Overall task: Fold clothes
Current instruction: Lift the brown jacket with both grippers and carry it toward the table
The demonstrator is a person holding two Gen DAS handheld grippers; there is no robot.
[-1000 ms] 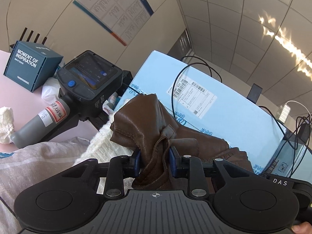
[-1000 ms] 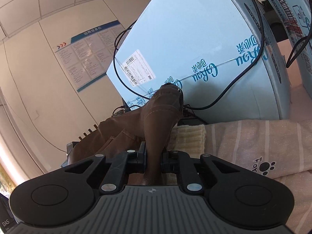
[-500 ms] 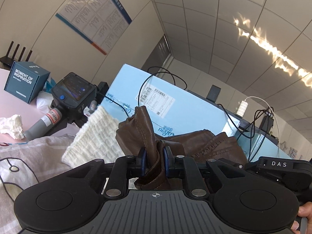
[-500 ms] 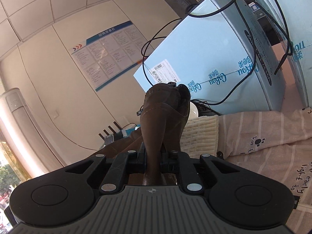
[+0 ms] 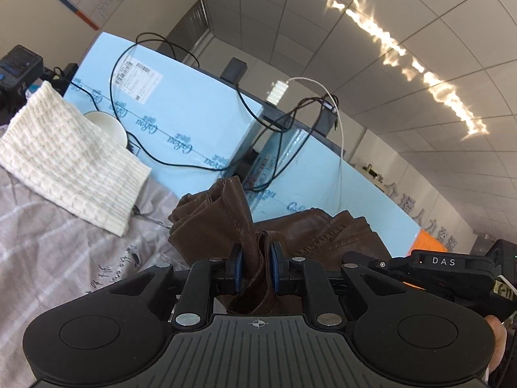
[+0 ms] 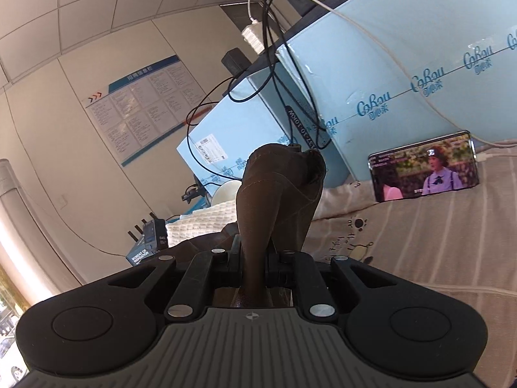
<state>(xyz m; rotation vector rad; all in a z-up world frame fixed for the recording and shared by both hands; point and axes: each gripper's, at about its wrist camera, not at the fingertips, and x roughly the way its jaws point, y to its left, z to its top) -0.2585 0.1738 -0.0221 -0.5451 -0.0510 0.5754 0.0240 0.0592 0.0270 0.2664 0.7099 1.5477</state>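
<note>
Both views have swung since a second ago: the blue-grey box and grey cylinder once seen at 9 o'clock of the left wrist view are gone from it, the ceiling now fills its upper half, and a phone has come into the right wrist view. The left gripper (image 5: 256, 270) is seen with its jaws clamped on a bunched fold of the brown leather garment (image 5: 223, 216), which stands up between the blue pads and spreads toward 2 o'clock in creased, stitched panels. The right gripper (image 6: 253, 260) is likewise closed on a fold of the same garment (image 6: 278, 200), raised in a rounded hump straight ahead at 12 o'clock. In the left view, the right gripper's black body, marked DAS (image 5: 442, 266), is seen at 3 o'clock, just beyond the leather. A striped, printed cloth (image 5: 48, 236) is spread beneath the garment, toward 9 o'clock. A white knitted item (image 5: 68, 158) lies on that cloth at 10 o'clock, with a pale round object (image 5: 108, 126) just behind it. Light blue cartons (image 5: 194, 110) printed with a repeated logo are stacked behind, with black cables (image 5: 152, 152) draped over them. In the right view, the phone (image 6: 423, 166), its screen lit with a video, is propped against a carton at 2 o'clock. A wall notice board (image 6: 142, 103) is seen at 10 o'clock.
</note>
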